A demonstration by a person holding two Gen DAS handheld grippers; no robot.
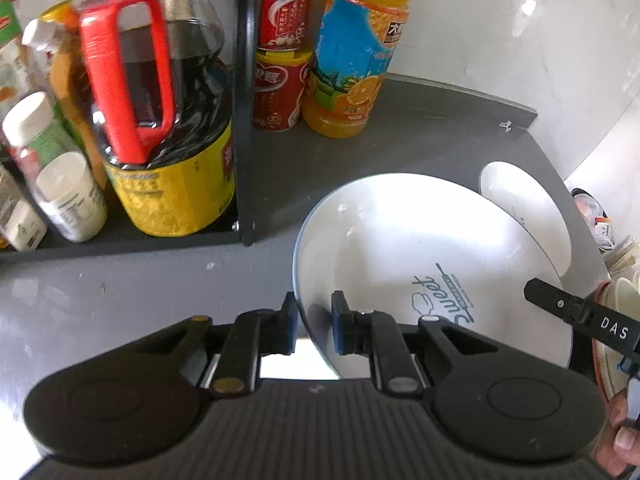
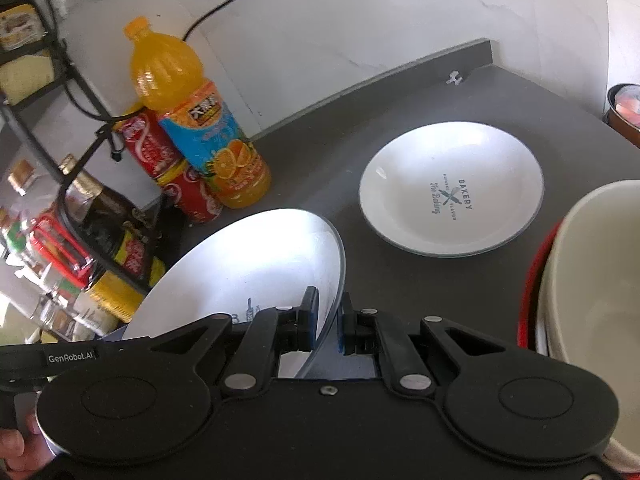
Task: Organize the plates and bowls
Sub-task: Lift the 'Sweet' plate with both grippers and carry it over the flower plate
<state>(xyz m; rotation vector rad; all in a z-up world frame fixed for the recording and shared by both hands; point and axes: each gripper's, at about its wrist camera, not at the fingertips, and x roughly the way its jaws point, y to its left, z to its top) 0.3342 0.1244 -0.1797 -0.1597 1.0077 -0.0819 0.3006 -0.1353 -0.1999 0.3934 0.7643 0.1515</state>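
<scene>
You have both claws on the same white round ceramic plate with the blue "Sweet" print (image 1: 420,264), and it sits tilted above the dark grey bench (image 1: 160,280) rather than lying flat. Your left claw (image 1: 314,322) is clenched on the plate's near-left rim, one blue-padded finger on each side of the edge. Your right claw (image 2: 328,322) is likewise clenched on the opposite rim of that plate (image 2: 248,264), the thin edge pinched between its pads.

Taking the tilted plate as your landmark: just beyond it to the right, flat on the bench, lies a second white shallow plate printed "BAKERY" (image 2: 452,192), apart from the one you hold; from the left wrist only a sliver of it (image 1: 524,208) shows behind the held plate's far rim. Further right, close to your right claw, stands a cream-coloured bowl (image 2: 600,272) nested in something with a red rim, probably another bowl, though the edge of the view hides most of it.

Behind the plate to the left stands an orange juice bottle with a blue label (image 2: 200,120), touching two stacked red drink cans (image 1: 282,44). Left of those, a black wire rack (image 1: 244,100) holds a large dark sauce jug with a red handle (image 1: 160,120) and a few small white-capped bottles (image 1: 60,176).
</scene>
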